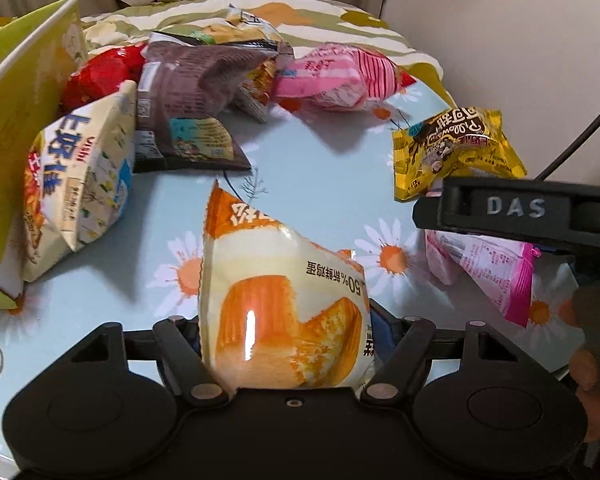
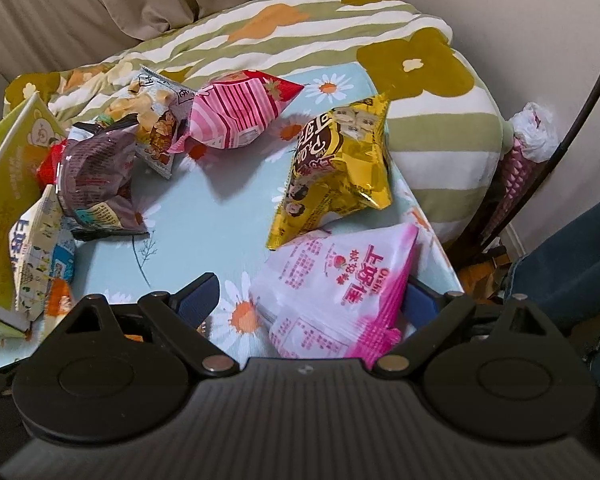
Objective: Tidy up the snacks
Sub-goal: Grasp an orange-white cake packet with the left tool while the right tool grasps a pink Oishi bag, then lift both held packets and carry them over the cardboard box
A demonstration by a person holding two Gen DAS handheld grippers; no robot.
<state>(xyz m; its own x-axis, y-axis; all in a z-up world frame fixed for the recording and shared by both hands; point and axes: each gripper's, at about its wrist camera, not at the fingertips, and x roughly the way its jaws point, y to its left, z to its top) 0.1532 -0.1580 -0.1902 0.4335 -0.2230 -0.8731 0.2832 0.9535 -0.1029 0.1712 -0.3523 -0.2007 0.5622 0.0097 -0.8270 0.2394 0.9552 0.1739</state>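
Daisy-printed blue cloth is covering the table (image 2: 204, 216), and beige curtains are hanging behind a green striped cushion (image 2: 432, 132) that is pressing against the table's far edge. Open room is showing through the middle of the table, a bare stretch running from the near edge toward the far side. Along the left edge a yellow-green box (image 1: 16, 128) is standing, with a white and blue snack bag (image 1: 80, 184) leaning just beside it and a brown bag (image 1: 188, 108) lying behind that. At the far edge a pink striped bag (image 2: 240, 116) is resting next to a pale chip bag (image 2: 156, 112). Toward the right edge a yellow bag (image 2: 336, 176) is lying, its corner touching a pink and white packet (image 2: 336, 288).

Now the left gripper (image 1: 286, 328): its jaws are standing about half apart and are closing in on an orange cake packet (image 1: 276, 304), which is sitting upright between them at the near edge. The blue pads are mostly hidden behind the wrapper, so they are probably pressing it, though I cannot tell for certain.

Over on the right, the right gripper (image 2: 312, 300) is spread wide, hovering low at the table's near right corner. The pink and white packet is lying between its blue fingers (image 2: 198, 296), nearer the right one, with a clear gap on the left side.
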